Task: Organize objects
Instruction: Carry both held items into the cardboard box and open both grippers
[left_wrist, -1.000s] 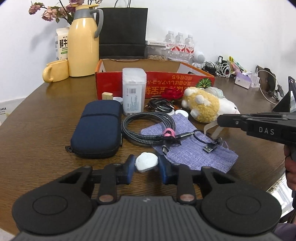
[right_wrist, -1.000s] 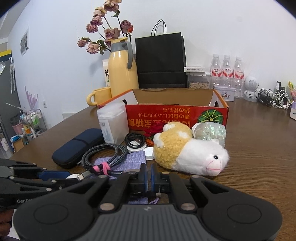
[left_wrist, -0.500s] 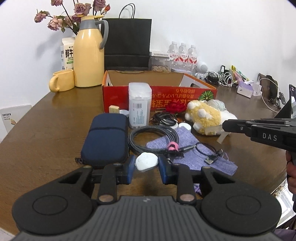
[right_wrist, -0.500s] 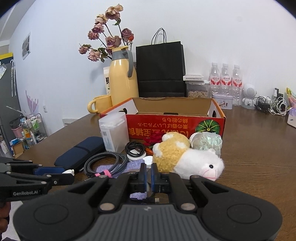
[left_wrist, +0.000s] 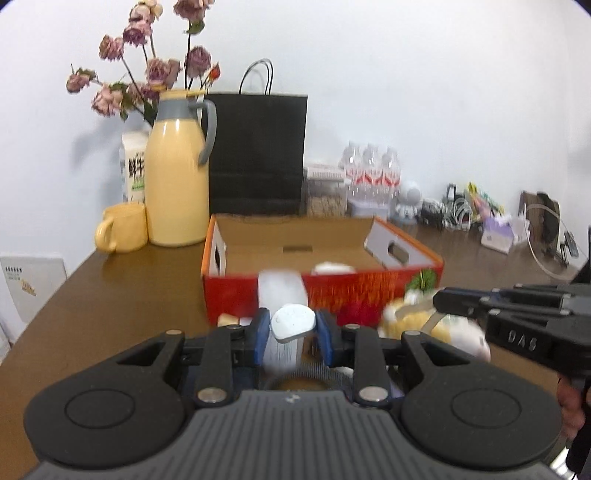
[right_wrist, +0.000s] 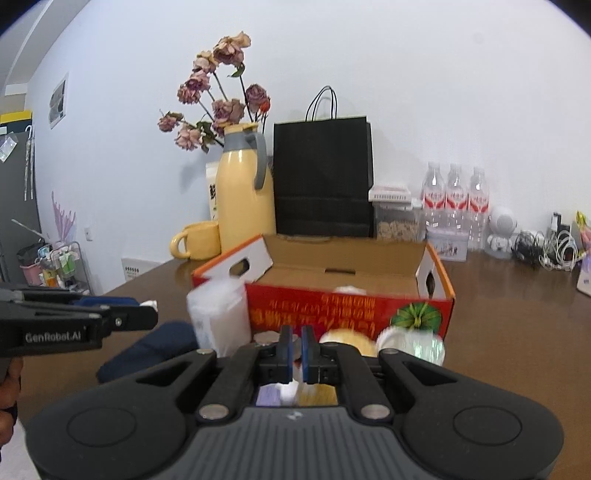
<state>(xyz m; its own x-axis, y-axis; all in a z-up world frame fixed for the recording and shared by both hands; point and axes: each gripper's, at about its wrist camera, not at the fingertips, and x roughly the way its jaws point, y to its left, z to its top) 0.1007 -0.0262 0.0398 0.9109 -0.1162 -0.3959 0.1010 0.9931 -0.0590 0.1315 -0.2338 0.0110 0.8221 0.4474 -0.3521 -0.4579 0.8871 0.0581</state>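
Observation:
My left gripper (left_wrist: 293, 328) is shut on a small white rounded case (left_wrist: 293, 323), held in the air in front of the open red cardboard box (left_wrist: 347, 291). In the right wrist view the left gripper (right_wrist: 151, 314) comes in from the left, with the white case (right_wrist: 149, 304) at its tip. My right gripper (right_wrist: 297, 350) is shut, its blue pads nearly touching. Seen from the left wrist, the right gripper (left_wrist: 439, 300) hovers over the yellow-and-white plush toy (left_wrist: 461, 341), with a thin pale strip (left_wrist: 430, 322) hanging from its tip.
A clear plastic container (right_wrist: 218, 314) stands before the box's left end, with a navy zip case (right_wrist: 155, 347) beside it. A yellow thermos (left_wrist: 177, 184), a mug (left_wrist: 122, 227) and a black paper bag (left_wrist: 258, 147) stand behind the box. Cables (left_wrist: 461, 210) clutter the table's far right.
Both grippers have risen and tilted up, so the box's inside now shows and the cloth and cables have dropped out of sight. Neither grip has changed.

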